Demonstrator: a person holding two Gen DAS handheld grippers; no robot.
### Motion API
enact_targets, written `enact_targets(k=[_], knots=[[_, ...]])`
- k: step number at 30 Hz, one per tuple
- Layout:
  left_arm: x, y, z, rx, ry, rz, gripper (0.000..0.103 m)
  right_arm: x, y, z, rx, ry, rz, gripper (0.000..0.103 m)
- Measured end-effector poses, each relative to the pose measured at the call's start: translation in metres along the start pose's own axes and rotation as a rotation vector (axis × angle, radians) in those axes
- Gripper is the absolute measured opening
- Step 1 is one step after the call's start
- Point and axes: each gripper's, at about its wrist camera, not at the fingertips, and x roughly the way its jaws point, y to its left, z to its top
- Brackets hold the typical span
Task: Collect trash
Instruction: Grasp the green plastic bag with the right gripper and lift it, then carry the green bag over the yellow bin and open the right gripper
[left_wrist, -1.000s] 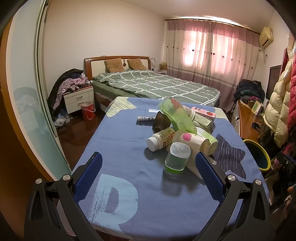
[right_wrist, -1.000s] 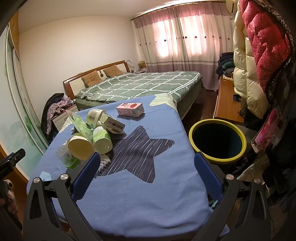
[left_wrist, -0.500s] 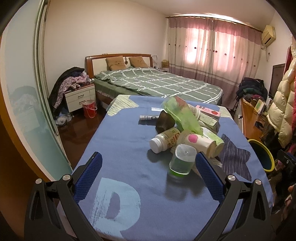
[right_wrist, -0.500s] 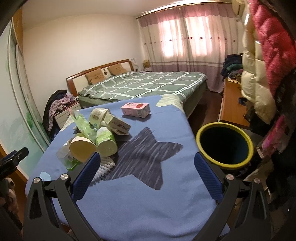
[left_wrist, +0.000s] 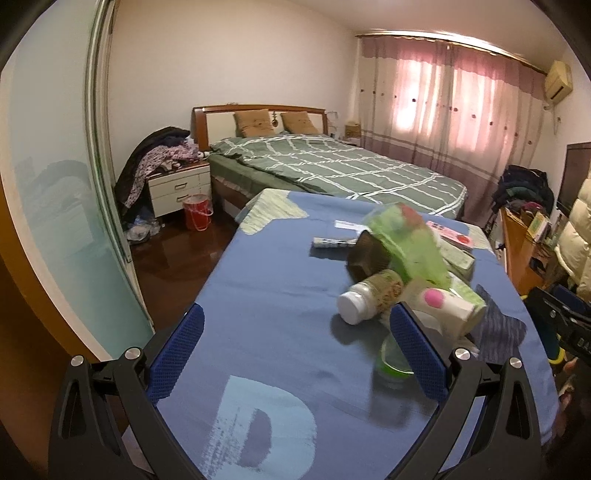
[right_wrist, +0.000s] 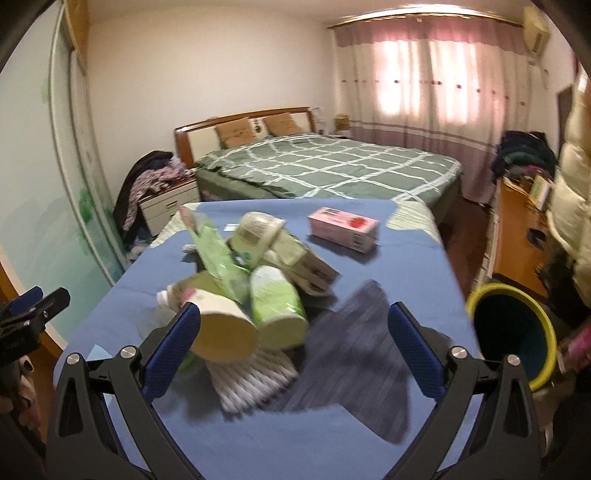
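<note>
L gripper (left_wrist: 293, 347): fingers wide apart, nothing btwn them; I hold it low over the near bench edge, pile off to its right.
R gripper (right_wrist: 293, 341): fingers apart too, empty; I've got it aimed at the pile, its left finger just in front of the paper cup.
Bench (right_wrist: 406, 258): blue cloth w/ star print, carries all the trash.
Paper cup (right_wrist: 221, 325): nearest, on its side, open mouth toward me. Prob light & crushable; I'd pinch across the rim w/ gentle force.
Brush (right_wrist: 255, 380): white bristles under the cup; partly hidden, blurred.
Green-white cup (right_wrist: 277, 306): beside the paper cup, also tipped. Light, smooth wall, may slip.
White-cap bottle (left_wrist: 369, 299): lying down, stiff; grab mid-body.
Green bag (left_wrist: 410, 240): soft, crinkly; props on the heap, could drag neighbours.
Pink carton (right_wrist: 343, 229): apart from the pile, farther back; rigid, easy flat sides.
Bin (right_wrist: 513, 339): yellow rim, on the floor right of the bench, below its edge.
Bed (right_wrist: 332, 166): beyond the bench.
</note>
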Motion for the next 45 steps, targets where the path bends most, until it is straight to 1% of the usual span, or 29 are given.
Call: enact_targets(k=[3,5,7,8,10,11,12,13,14,16,17,18,19,20,23,25,29,34,36,38,40,45], knots=[[0.011,0.006,0.001,-0.006,0.016,0.011,0.099,0.027,0.017,0.011,-0.037,0.029,0.026,0.097],[0.017,0.009,0.001,-0.011,0.025,0.013,0.099,0.04,0.025,0.017,-0.053,0.044,0.035,0.093],[0.026,0.011,0.002,-0.02,0.037,0.008,0.099,0.058,0.035,0.023,-0.07,0.073,0.046,0.079],[0.031,0.012,0.003,-0.023,0.044,0.005,0.099,0.065,0.038,0.025,-0.073,0.088,0.058,0.076],[0.036,0.014,0.003,-0.025,0.051,0.003,0.099,0.081,0.047,0.029,-0.08,0.12,0.083,0.067],[0.038,0.015,0.003,-0.025,0.055,0.002,0.099,0.086,0.052,0.03,-0.086,0.13,0.087,0.065],[0.041,0.016,0.004,-0.025,0.058,0.0,0.099,0.092,0.057,0.031,-0.093,0.14,0.092,0.061],[0.043,0.017,0.004,-0.025,0.06,0.0,0.099,0.099,0.062,0.032,-0.101,0.153,0.1,0.054],[0.046,0.018,0.004,-0.025,0.06,0.001,0.099,0.105,0.067,0.034,-0.108,0.166,0.107,0.051],[0.047,0.019,0.004,-0.026,0.06,0.001,0.099,0.114,0.072,0.035,-0.116,0.188,0.115,0.038],[0.049,0.019,0.004,-0.027,0.062,0.0,0.099,0.117,0.073,0.036,-0.116,0.2,0.119,0.033],[0.051,0.021,0.004,-0.028,0.066,-0.003,0.099,0.122,0.074,0.037,-0.114,0.211,0.125,0.022],[0.053,0.021,0.003,-0.028,0.069,-0.005,0.099,0.125,0.075,0.038,-0.107,0.222,0.133,0.008],[0.054,0.021,0.003,-0.026,0.073,-0.004,0.099,0.126,0.074,0.039,-0.101,0.225,0.138,0.005],[0.059,0.023,0.002,-0.027,0.083,-0.005,0.099,0.124,0.072,0.043,-0.092,0.206,0.146,0.003],[0.062,0.024,0.001,-0.028,0.089,-0.008,0.099,0.114,0.069,0.046,-0.08,0.191,0.16,0.001],[0.067,0.02,0.0,-0.023,0.098,-0.017,0.099,0.096,0.064,0.055,-0.051,0.159,0.197,0.001],[0.071,0.013,-0.002,-0.013,0.1,-0.025,0.099,0.057,0.053,0.064,-0.02,0.078,0.245,0.001],[0.07,0.01,-0.002,-0.005,0.096,-0.03,0.099,0.039,0.043,0.068,0.004,0.035,0.242,0.001],[0.067,0.007,-0.003,0.001,0.091,-0.04,0.099,0.026,0.027,0.07,0.035,-0.002,0.216,0.001],[0.064,0.003,-0.003,0.004,0.086,-0.071,0.099,0.017,0.008,0.07,0.073,-0.03,0.175,0.001],[0.056,-0.011,-0.006,0.043,0.07,-0.122,0.099,0.003,-0.057,0.06,0.201,-0.079,0.0,0.001]])
